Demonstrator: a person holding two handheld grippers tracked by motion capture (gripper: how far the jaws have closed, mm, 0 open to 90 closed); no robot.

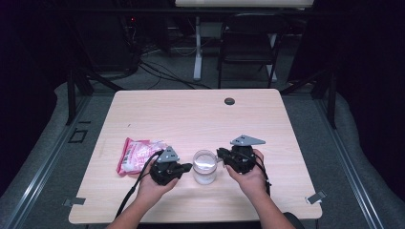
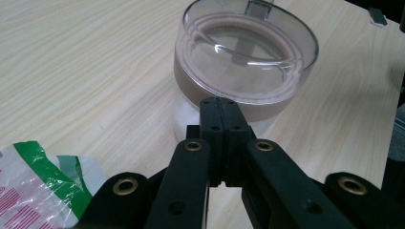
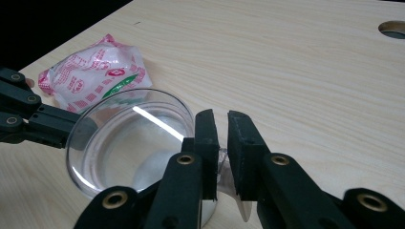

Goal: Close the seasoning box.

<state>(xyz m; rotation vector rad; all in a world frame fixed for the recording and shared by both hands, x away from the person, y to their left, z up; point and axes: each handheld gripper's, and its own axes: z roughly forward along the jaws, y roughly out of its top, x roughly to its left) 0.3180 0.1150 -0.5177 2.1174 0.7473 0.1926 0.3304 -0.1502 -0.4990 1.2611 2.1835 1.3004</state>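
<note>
I see the pale wooden table (image 1: 200, 114) taking up the middle of the high view, with a dark round hole (image 1: 229, 101) near its upper edge. Behind it, at the top of the frame, stands a black folding chair (image 1: 248, 43).

Left of centre in the lower half lies a pink and white plastic packet (image 1: 135, 155). In the right gripper view I find it at the upper left, and its green-striped corner sits at the lower left of the left gripper view.

The clear glass jar (image 1: 205, 167) stands upright at the lower middle of the high view, between my two tools, with its clear lid (image 2: 246, 45) on top (the lid looks fully seated, though I cannot be sure).

The left gripper (image 1: 187, 167) sits just left of the jar. In its own view the jaws are pressed flat together with nothing between them, their tips right at the jar's side below the lid.

The right gripper (image 1: 220, 155) sits just right of the jar. In its view the jaws stand a narrow gap apart, clamped on a small clear handle (image 3: 222, 160) that juts from the jar's rim.
</note>
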